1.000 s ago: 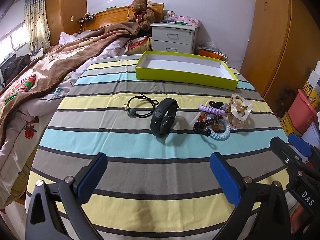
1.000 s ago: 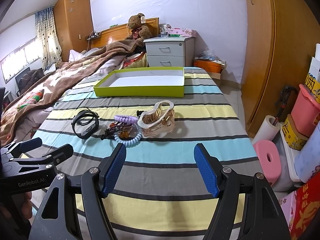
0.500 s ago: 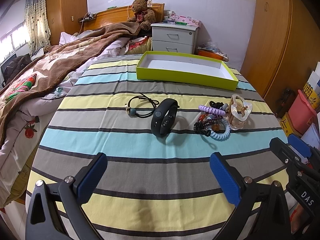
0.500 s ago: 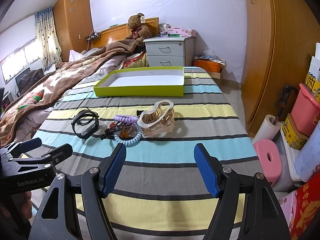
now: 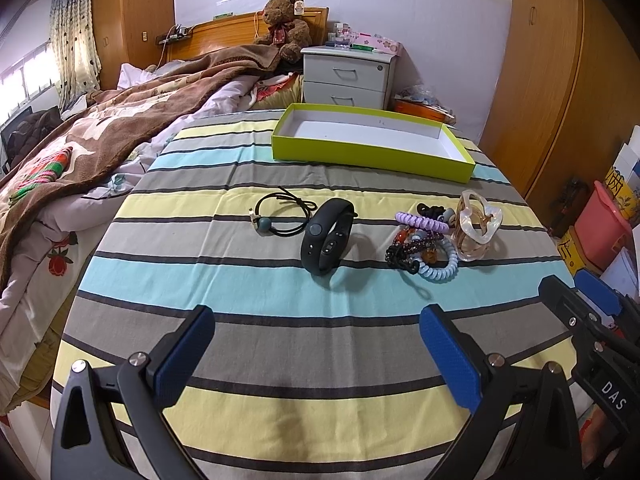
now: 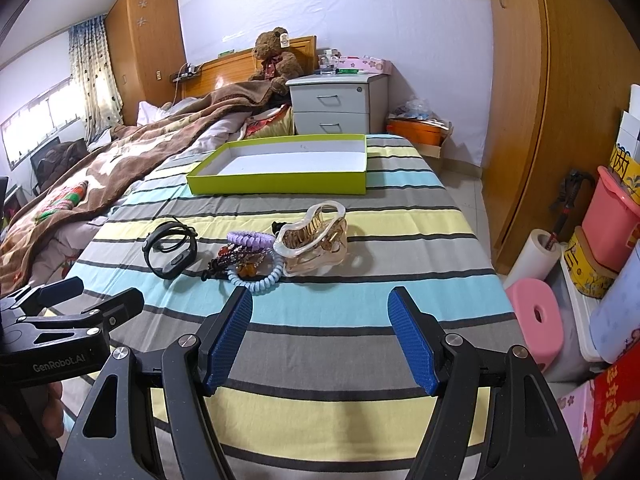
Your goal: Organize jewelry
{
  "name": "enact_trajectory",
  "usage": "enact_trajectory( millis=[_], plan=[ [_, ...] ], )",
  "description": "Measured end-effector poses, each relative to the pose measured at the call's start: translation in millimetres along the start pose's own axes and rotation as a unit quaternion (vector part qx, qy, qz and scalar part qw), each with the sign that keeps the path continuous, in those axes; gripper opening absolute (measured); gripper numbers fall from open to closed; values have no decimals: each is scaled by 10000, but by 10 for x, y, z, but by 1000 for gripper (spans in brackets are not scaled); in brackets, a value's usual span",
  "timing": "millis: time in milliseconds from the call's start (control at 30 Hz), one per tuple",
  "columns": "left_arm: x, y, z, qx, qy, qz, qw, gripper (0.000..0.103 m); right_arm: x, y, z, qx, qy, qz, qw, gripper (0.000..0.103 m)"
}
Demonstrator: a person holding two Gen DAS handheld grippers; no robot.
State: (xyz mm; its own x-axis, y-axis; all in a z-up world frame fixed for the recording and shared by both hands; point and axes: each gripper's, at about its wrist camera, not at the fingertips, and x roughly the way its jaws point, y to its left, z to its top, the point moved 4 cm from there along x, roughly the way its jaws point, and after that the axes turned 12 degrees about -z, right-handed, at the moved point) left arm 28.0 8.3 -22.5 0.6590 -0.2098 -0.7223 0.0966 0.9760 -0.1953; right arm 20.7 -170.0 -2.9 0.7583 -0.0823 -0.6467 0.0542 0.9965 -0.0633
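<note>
Both tongs wide apart, empty, low over striped cloth at near edge of counter [image 5: 224, 280]: left tongs [image 5: 316, 344], right tongs [image 6: 320, 328].

Jewelry in row mid-counter: thin black cord loop w/ grey bead [image 5: 280, 216], black fitness band [image 5: 328, 240] on edge, then pile w/ purple coil tie [image 5: 418, 222], dark bead bracelet [image 5: 404, 250], pale blue coil tie [image 5: 440, 270], clear amber claw clip [image 6: 314, 240].

Lime-green shallow box w/ white inside [image 5: 372, 156] at far side, nothing in it.
</note>
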Motion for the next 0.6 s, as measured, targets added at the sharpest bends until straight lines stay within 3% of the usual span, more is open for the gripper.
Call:
enact_trajectory(
  millis=[600],
  plan=[
    [63, 144, 31, -74, -12, -228, 9997, 103, 153, -92, 55, 91, 106, -26, 9999, 71]
  ],
)
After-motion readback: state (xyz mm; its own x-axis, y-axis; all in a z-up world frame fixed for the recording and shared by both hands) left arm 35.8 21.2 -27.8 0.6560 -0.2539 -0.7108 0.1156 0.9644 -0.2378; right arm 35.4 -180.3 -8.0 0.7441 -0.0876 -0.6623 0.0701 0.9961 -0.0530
